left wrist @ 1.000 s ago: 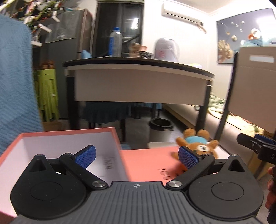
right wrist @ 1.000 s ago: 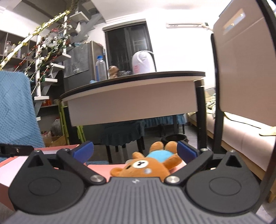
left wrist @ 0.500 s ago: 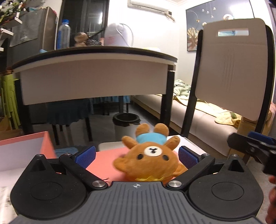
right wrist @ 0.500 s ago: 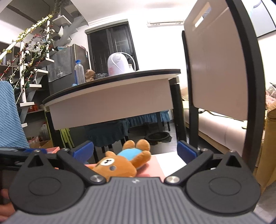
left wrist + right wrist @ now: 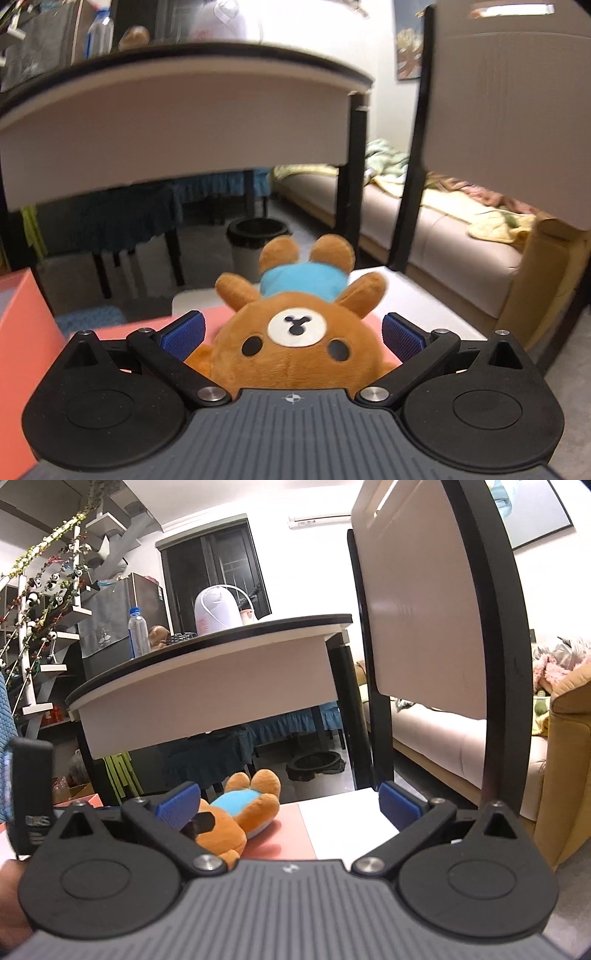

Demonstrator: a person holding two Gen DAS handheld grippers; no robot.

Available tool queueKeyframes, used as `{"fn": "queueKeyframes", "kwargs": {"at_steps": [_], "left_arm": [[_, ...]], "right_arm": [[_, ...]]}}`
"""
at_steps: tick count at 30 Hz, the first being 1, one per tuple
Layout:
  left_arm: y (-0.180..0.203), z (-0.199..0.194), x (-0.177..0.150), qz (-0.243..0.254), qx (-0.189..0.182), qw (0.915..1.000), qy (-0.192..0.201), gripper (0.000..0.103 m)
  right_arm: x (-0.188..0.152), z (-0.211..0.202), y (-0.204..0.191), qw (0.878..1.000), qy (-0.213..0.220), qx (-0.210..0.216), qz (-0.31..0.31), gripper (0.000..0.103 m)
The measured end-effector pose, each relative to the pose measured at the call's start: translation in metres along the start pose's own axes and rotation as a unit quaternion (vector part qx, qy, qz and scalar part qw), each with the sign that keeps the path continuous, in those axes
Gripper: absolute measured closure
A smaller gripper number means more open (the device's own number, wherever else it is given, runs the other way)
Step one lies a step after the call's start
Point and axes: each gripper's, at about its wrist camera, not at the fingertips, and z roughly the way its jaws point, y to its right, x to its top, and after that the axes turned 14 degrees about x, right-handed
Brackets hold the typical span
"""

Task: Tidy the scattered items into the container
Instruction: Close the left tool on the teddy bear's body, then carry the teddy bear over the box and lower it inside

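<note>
The left gripper [image 5: 291,334] is held wide, its pads flanking the plush bear's [image 5: 295,343] head without contact, apparently lined up for a squeeze. The bear lies on a pink lid [image 5: 291,834]. At nine o'clock stands the pink box [image 5: 22,332]. The right gripper [image 5: 290,805] is spread wide, empty.

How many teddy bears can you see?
2. One brown teddy bear lies on the pink lid, between the open left hand-held gripper's pads. A smaller bear figure sits on the far table, by the bottle. Others may be hidden.
</note>
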Motion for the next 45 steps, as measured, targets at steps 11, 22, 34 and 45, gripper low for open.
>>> {"fn": "queueKeyframes", "kwargs": {"at_steps": [11,22,34,45], "left_arm": [[0.002,0.014,-0.004,-0.011,0.008,0.9996,-0.023,0.029],[-0.007,-0.003,0.001,-0.021,0.016,0.9994,-0.023,0.039],[-0.035,-0.039,0.011,-0.043,0.01,0.999,0.007,0.04],[-0.067,-0.067,0.017,-0.05,0.017,0.9981,0.032,0.041]], "right_arm": [[-0.003,0.005,0.008,1.0,-0.015,-0.016,-0.001,0.0],[-0.005,0.009,0.001,1.0,-0.018,-0.02,-0.009,0.0],[-0.007,0.019,-0.009,0.999,-0.027,-0.019,-0.026,0.0],[-0.01,0.031,-0.032,0.999,-0.037,0.001,-0.04,0.0]]}}
